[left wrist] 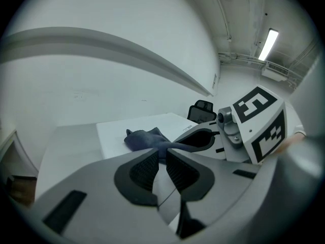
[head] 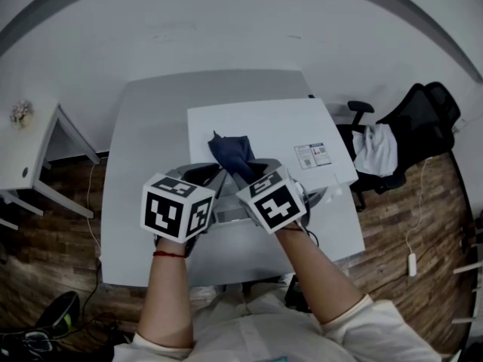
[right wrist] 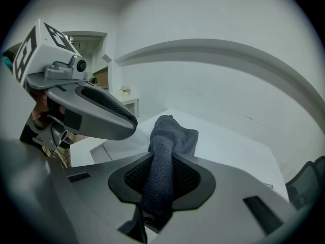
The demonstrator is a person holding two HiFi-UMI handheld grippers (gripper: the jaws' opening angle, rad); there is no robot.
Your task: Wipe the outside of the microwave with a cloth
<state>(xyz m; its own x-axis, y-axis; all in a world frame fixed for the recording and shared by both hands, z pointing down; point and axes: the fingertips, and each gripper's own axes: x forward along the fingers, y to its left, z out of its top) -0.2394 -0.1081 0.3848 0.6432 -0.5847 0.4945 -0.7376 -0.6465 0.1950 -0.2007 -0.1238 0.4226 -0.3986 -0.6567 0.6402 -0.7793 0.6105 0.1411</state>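
Observation:
A dark blue cloth (head: 230, 151) lies bunched on the flat white top of the microwave (head: 279, 123). My right gripper (head: 246, 173) is shut on the cloth's near end; in the right gripper view a twisted strand of cloth (right wrist: 161, 159) runs between the pads of this gripper (right wrist: 162, 173), above the microwave top (right wrist: 228, 146). My left gripper (head: 205, 175) hovers just left of it, close alongside. In the left gripper view its jaws (left wrist: 161, 161) stand a narrow slit apart with nothing between them, and the cloth (left wrist: 146, 139) sits beyond them.
The microwave sits on a grey table (head: 143, 127) against a white wall. A black office chair (head: 423, 115) with a white garment (head: 375, 148) stands at the right. A white side table (head: 26, 153) is at the left. Cables trail over the wooden floor.

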